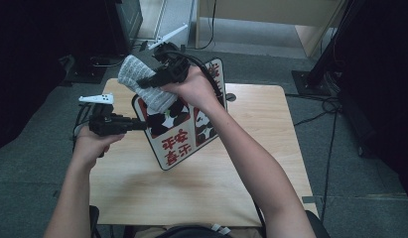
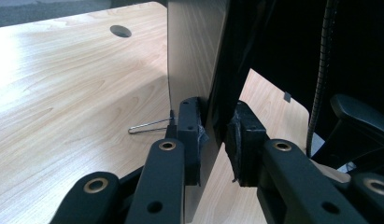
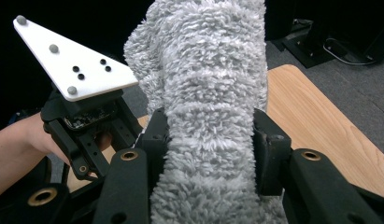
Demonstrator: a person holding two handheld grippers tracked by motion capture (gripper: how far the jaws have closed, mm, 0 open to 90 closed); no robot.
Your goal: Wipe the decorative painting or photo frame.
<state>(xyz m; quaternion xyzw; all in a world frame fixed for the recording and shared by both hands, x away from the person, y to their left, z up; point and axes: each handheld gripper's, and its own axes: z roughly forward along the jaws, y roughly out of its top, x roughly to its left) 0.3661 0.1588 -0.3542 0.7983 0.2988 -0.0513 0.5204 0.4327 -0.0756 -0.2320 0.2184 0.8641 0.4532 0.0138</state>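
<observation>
Your left gripper [image 1: 134, 124] has its fingers [image 2: 188, 135] pinched on the left edge of the sign board [image 1: 184, 126], one pad on each face, holding it upright on the bench [image 1: 206, 188] at the centre of the high view. The board's long axis runs from its rounded lower corner near frame centre up toward the upper middle, printed face toward you. Your right gripper [image 1: 144, 83] has its fingers [image 3: 269, 149] clamped on the grey fluffy towel [image 1: 142, 82], which touches the board's top left corner.
</observation>
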